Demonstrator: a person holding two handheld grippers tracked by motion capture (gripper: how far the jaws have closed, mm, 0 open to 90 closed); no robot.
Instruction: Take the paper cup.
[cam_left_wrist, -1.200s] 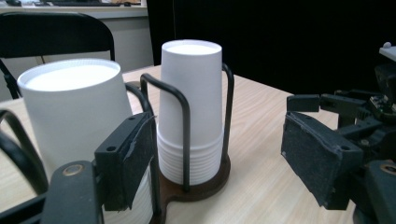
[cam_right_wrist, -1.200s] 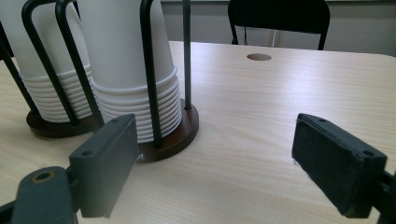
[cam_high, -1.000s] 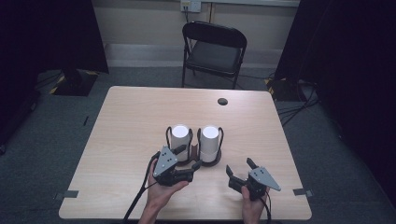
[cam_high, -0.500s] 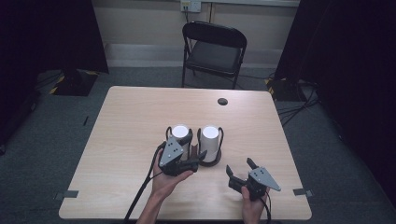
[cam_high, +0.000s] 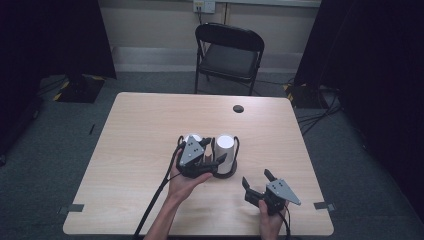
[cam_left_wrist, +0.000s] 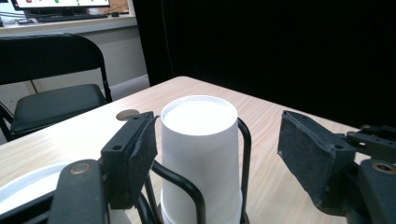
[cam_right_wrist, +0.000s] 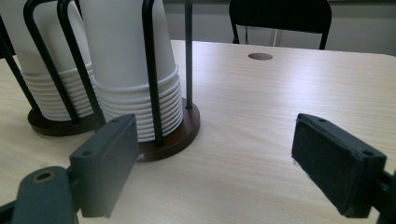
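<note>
Two stacks of upturned white paper cups stand in black wire holders on brown bases: a left stack (cam_high: 192, 137) (cam_right_wrist: 46, 70) and a right stack (cam_high: 226, 142) (cam_right_wrist: 126, 60). My left gripper (cam_high: 215, 151) (cam_left_wrist: 219, 154) reaches in at the tops of the stacks. The right stack's top cup (cam_left_wrist: 198, 140) stands between its jaws, the left pad close against it and the right pad well apart. These jaws have just been opening. My right gripper (cam_high: 256, 177) (cam_right_wrist: 219, 158) rests open near the table's front right, nothing between its pads, pointing at the right holder's base (cam_right_wrist: 177, 135).
The wooden table (cam_high: 140, 130) has a round cable hole (cam_high: 238, 108) (cam_right_wrist: 260, 56) at the back. A black folding chair (cam_high: 230, 55) stands behind it. Cables trail from both grippers off the front edge.
My left gripper has moved away from the person and up to the cup stacks, its jaws now around the right stack's top cup. The right gripper has kept still.
</note>
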